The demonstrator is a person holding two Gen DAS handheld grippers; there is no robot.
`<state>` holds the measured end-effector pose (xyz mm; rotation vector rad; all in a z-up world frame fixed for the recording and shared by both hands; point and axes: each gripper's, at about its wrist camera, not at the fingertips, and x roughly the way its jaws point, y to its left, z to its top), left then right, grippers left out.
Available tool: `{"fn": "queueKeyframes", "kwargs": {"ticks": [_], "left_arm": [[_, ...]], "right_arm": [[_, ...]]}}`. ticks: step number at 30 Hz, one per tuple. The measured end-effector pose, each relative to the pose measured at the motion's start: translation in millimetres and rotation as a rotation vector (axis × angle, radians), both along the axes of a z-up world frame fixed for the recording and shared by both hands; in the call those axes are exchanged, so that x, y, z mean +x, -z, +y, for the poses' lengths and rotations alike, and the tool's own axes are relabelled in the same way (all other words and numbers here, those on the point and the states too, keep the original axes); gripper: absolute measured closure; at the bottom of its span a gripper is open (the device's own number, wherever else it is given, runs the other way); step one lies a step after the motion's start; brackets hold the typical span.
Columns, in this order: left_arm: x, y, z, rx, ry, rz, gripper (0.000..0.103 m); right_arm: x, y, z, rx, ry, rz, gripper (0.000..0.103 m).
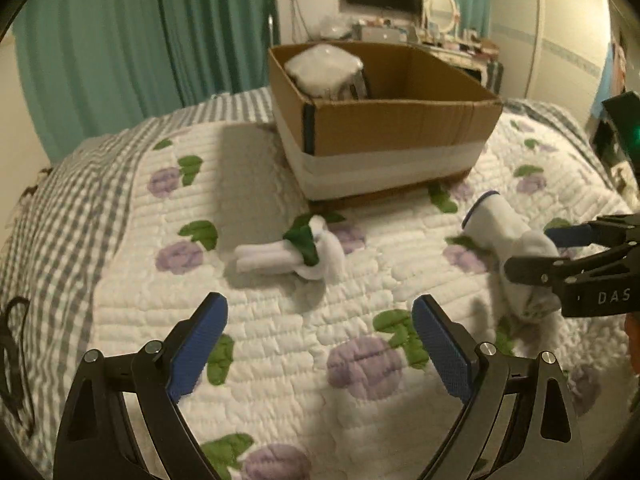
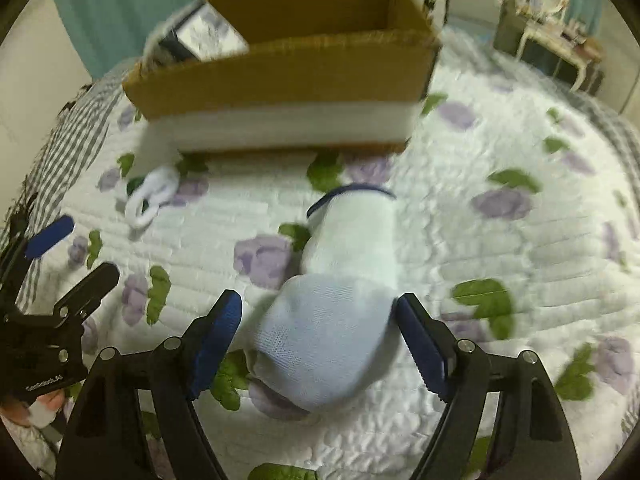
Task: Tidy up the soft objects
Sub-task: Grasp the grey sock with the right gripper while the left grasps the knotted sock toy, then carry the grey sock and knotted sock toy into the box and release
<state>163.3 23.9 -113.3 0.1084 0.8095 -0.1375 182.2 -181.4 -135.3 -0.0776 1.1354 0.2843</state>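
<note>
A white sock with a dark blue cuff (image 2: 340, 280) lies on the quilted bed; it also shows in the left wrist view (image 1: 504, 236). My right gripper (image 2: 320, 336) is open with the sock's toe end between its pads, not clamped; it enters the left wrist view from the right (image 1: 528, 252). A rolled white and green sock bundle (image 1: 296, 250) lies mid-bed, also in the right wrist view (image 2: 154, 196). My left gripper (image 1: 320, 344) is open and empty, short of that bundle. A cardboard box (image 1: 400, 128) stands behind, holding a white wrapped item (image 1: 326, 66).
The floral quilt (image 1: 280, 340) covers the bed, with a grey checked blanket (image 1: 60, 220) at the left edge. Teal curtains (image 1: 120, 40) hang behind. A dresser with a mirror (image 1: 440, 8) and a TV stand at the far wall.
</note>
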Motion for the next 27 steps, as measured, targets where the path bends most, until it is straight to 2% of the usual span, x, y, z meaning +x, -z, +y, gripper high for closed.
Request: {"fn": "queueKeyframes", "kwargs": {"ticks": [3,4,6,7,12,16,19,20,21,22,27], "left_arm": [[5.9,3.0,2.0,0.000,0.008,0.008,0.008],[8.0,3.4,3.3,-0.005,0.012,0.012,0.008],[14.0,4.5,6.1,-0.012,0.017,0.017,0.008],[17.8,4.4,7.2,-0.010,0.017,0.015,0.008],[40.9,4.2,9.3,0.016,0.008,-0.006,0.008],[58.5,15.9,12.1,-0.012,0.008,0.024,0.009],[65.9,26.4,11.0,0.008,0.008,0.038,0.010],[68.9,29.4,10.5,0.012,0.007,0.044,0.014],[71.5,32.3,10.3,0.012,0.004,0.047,0.025],[73.2,34.1,10.0,0.008,0.002,0.047,0.030],[72.7,36.2,10.3,0.004,0.014,0.033,0.039]], "right_arm": [[9.3,10.2,4.0,-0.041,-0.026,0.006,0.023],[12.4,12.0,4.2,-0.043,-0.028,0.009,0.027],[18.0,10.6,4.0,-0.044,-0.030,0.000,0.046],[21.8,5.7,3.0,-0.029,-0.035,-0.017,0.051],[39.0,-15.8,-10.2,0.047,-0.012,-0.090,0.055],[48.1,-14.0,-19.2,0.063,0.002,-0.075,0.055],[50.8,-6.6,-20.5,0.049,-0.006,-0.059,0.055],[51.4,-4.2,-20.5,0.047,-0.007,-0.054,0.055],[51.8,-1.9,-20.2,0.045,-0.010,-0.047,0.055],[54.1,-1.4,-17.7,0.042,-0.011,-0.044,0.055],[51.1,-4.2,-15.9,0.030,-0.022,-0.057,0.055]]}}
